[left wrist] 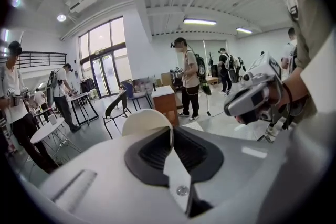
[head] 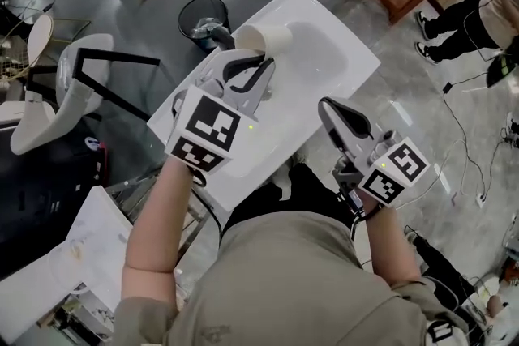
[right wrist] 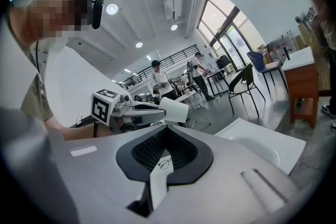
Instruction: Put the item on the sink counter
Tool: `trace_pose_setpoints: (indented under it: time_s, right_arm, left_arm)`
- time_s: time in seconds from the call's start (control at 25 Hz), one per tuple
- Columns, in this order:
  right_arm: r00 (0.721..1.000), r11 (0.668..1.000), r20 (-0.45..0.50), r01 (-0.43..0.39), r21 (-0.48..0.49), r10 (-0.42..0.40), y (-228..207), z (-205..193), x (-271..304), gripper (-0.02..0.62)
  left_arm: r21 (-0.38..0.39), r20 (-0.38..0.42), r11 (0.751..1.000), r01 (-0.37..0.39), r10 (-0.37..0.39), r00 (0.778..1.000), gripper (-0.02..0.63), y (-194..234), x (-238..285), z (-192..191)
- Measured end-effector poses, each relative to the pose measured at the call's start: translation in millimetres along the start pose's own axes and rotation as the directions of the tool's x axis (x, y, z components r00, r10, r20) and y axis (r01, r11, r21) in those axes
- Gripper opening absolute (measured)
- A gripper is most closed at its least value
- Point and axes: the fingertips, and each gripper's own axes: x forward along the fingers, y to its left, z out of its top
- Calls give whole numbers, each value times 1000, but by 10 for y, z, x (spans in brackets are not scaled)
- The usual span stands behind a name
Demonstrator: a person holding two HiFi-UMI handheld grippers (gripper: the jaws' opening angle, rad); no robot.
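Head view was used to place the paper cup [head: 263, 38]: it was held, tipped nearly on its side, by the left gripper [head: 258, 61], clenched on its wall, over the far edge of the sink counter [head: 349, 53]. A lowering alone was judged needed. The right gripper [head: 326, 106], closed on nothing, was found farther off, and the cup was seen plain, cream-white and undented.

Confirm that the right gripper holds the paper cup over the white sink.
Not right. The left gripper, not the right, holds the paper cup over the white sink, as the head view shows. The right gripper is shut on nothing, off to the side.
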Motion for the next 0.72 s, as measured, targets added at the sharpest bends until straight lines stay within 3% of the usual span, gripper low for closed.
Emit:
trace_pose_setpoints:
  time_s: [0.36, 0.72]
  right_arm:
    - [995, 995, -53, -85, 47, 88, -724, 134, 168, 11]
    - [990, 989, -73, -114, 94, 121, -1394, 235, 268, 11]
  left_arm:
    - [-19, -240, 999, -30, 24, 970, 23, 374, 1007, -153]
    - [-44, -445, 999, -22, 0, 896, 24, 667, 1802, -495]
